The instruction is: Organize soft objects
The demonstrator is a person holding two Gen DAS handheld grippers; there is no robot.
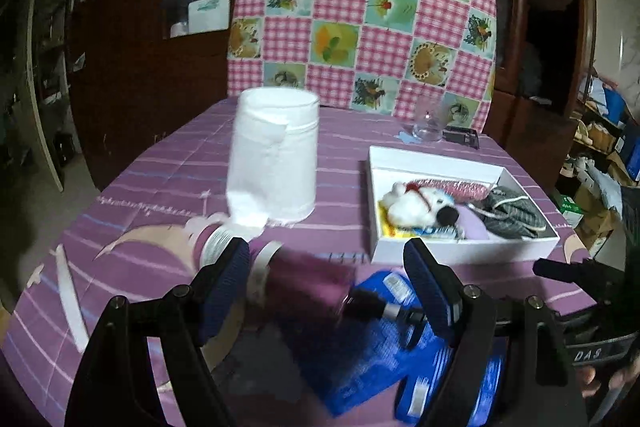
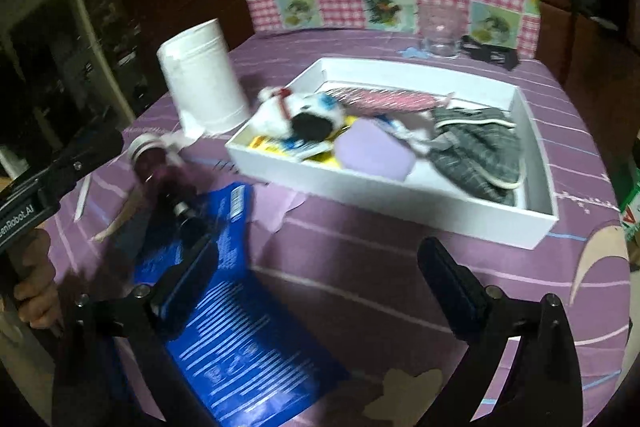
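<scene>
In the left wrist view, the left gripper (image 1: 332, 291) stood with its jaws spread wide at the bottom centre of the frame, nothing between the pads. Just beyond them lay a blurred purple bottle (image 1: 296, 283) on its side, its dark nozzle over a blue packet (image 1: 384, 359) flat on the purple tablecloth (image 1: 152, 179). A white paper roll (image 1: 276, 155) stood upright left of centre, close behind the bottle's cap end. Right of centre sat the white box (image 1: 460, 247), already holding a white plush toy (image 1: 420, 205), a grey cloth (image 1: 512, 215), a pink striped item and a lilac piece.

In the right wrist view, the right gripper (image 2: 324, 287) was likewise wide open and empty, its left finger over the packet (image 2: 240, 339). Bare tablecloth (image 2: 360, 259) ran between the fingers up to the near wall of the box (image 2: 400, 203). The roll (image 2: 204, 75) stood just beside the box's left corner. A clear glass (image 2: 440, 35) stood at the far table edge, upper right.
</scene>
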